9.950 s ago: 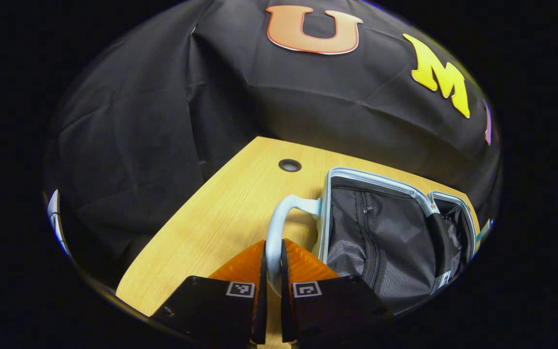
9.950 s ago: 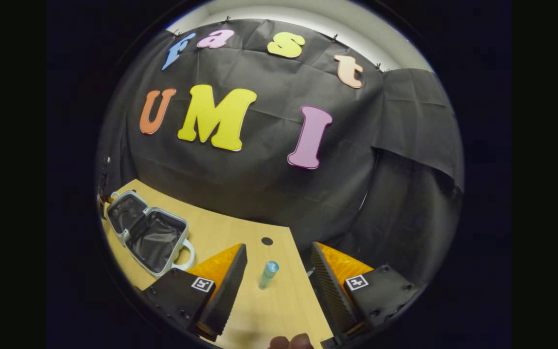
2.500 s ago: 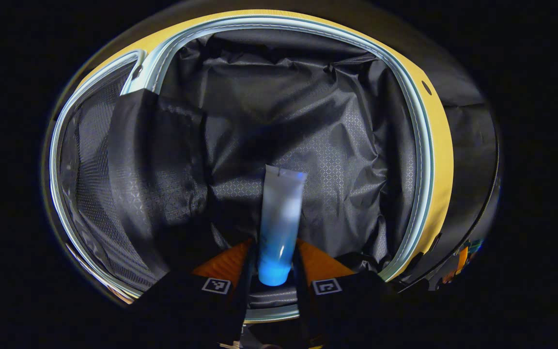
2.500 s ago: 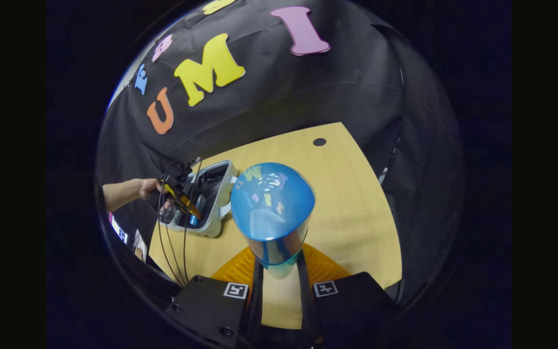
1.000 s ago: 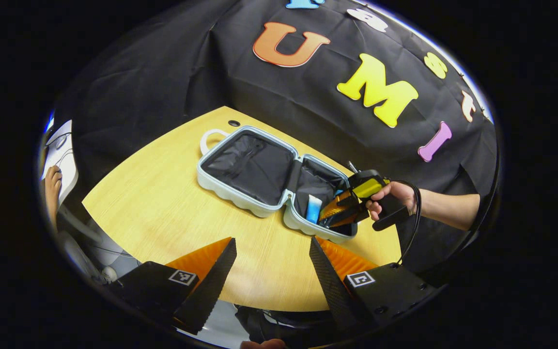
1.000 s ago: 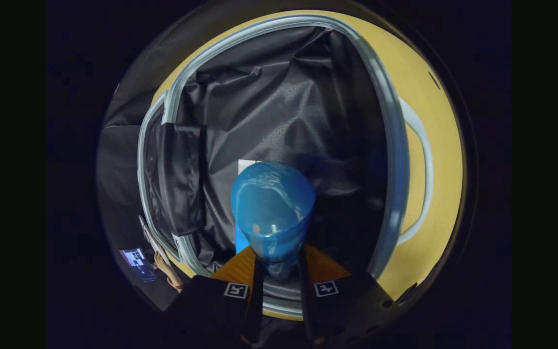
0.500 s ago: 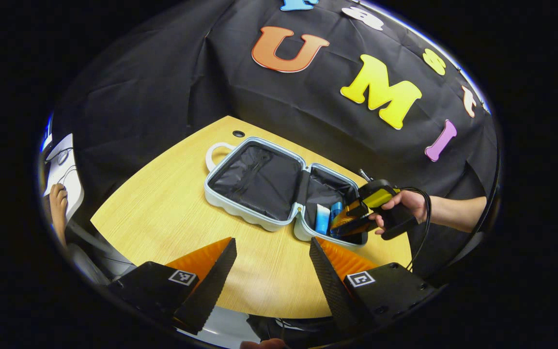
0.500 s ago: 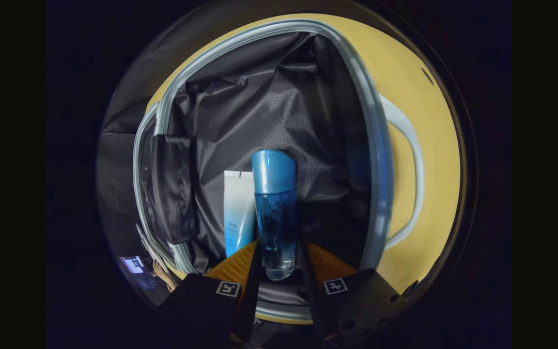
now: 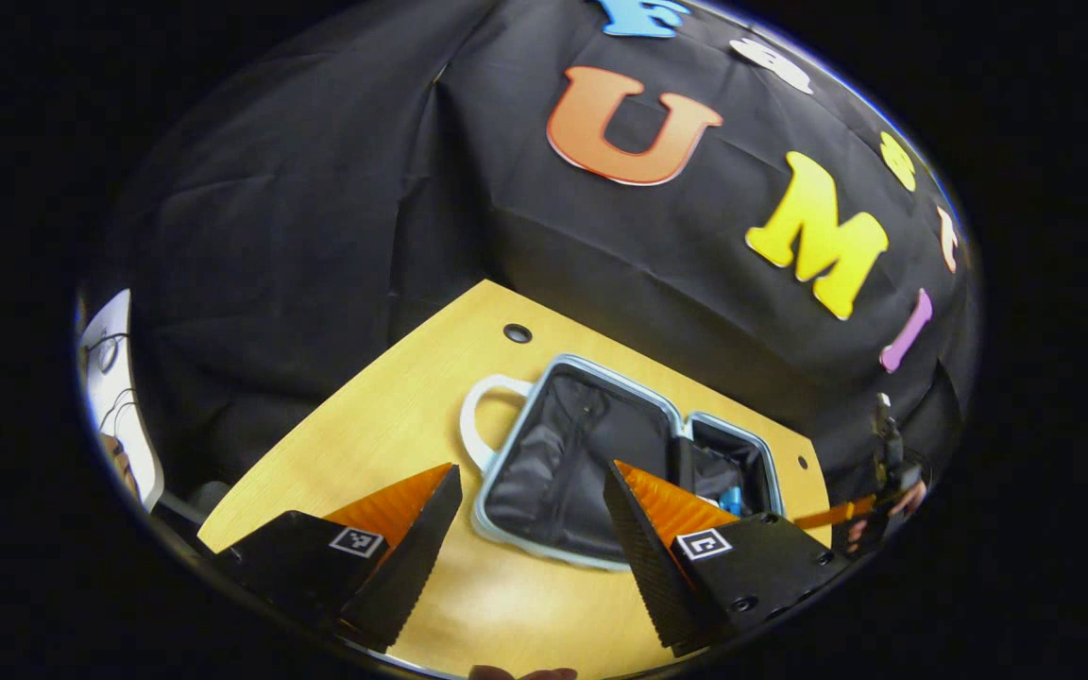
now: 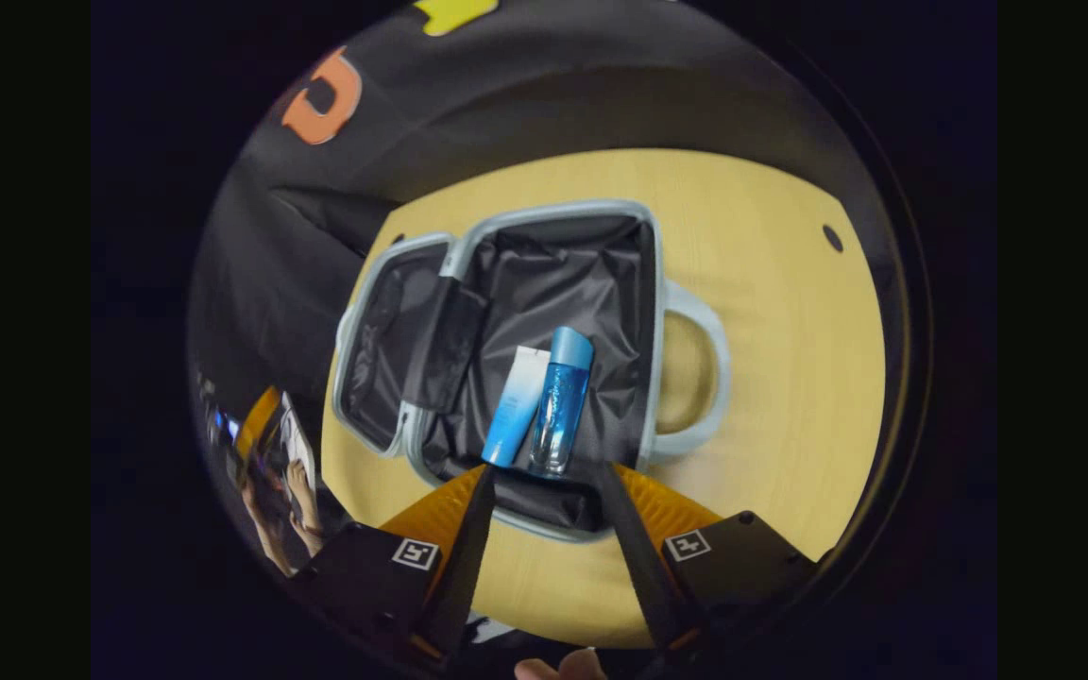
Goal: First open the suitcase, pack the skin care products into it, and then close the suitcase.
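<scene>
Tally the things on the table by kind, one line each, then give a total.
Suitcases: 1, the open suitcase, lying flat on the table.
Tubes: 1, the tube, in the suitcase.
Bottles: 1, the blue bottle, beside the tube in the same half.
Total: 3

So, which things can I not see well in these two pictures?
- Left gripper view: the blue bottle inside the pale blue open suitcase is mostly hidden behind the left gripper.
- Right gripper view: the suitcase's near rim is partly covered by the right gripper.
- Labels on the white-and-blue tube: too small.
</scene>
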`<state>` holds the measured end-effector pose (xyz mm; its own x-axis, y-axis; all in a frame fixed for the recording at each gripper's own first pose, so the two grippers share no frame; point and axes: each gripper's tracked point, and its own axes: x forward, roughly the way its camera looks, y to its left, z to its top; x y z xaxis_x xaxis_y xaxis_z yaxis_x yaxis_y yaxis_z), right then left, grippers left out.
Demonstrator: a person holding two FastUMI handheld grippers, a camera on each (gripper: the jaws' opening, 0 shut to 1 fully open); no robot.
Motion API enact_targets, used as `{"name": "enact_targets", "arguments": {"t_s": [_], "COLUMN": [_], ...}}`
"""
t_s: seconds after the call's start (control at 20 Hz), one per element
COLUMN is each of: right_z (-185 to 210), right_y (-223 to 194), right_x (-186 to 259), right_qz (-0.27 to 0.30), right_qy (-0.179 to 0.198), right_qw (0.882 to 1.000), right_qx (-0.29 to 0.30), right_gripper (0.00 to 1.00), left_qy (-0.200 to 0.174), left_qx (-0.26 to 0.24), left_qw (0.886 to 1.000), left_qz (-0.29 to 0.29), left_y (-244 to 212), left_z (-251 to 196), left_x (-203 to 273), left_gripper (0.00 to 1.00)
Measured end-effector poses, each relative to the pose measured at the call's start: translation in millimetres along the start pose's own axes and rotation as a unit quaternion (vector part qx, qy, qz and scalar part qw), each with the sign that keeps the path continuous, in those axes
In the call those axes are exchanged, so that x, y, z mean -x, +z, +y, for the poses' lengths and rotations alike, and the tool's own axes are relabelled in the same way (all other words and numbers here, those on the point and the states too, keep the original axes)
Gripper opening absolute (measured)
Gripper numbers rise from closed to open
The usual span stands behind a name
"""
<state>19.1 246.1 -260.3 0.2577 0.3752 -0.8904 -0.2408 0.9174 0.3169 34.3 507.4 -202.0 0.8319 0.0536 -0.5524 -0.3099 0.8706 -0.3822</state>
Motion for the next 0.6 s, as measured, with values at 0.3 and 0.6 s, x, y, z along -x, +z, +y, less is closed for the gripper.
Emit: {"name": "enact_targets", "arguments": {"t_s": [0.3, 0.6], "right_z": [-29, -75], "right_y": [-23, -33], "right_x": [67, 103], "right_qz": [-0.044, -0.080], "right_qy": [0.030, 0.026], "right_qw": [0.998, 0.988], "right_qx": [-0.042, -0.130], "right_gripper": [0.69, 0.69], "left_qy": [0.028, 0.066], "left_qx": [0.002, 0.038], "left_qw": [0.996, 0.991], "left_qz": [0.084, 0.106], "left_y": [-18, -26], "left_z": [42, 59], "left_x": [-100, -139], "left_gripper": [0.95, 0.99]}}
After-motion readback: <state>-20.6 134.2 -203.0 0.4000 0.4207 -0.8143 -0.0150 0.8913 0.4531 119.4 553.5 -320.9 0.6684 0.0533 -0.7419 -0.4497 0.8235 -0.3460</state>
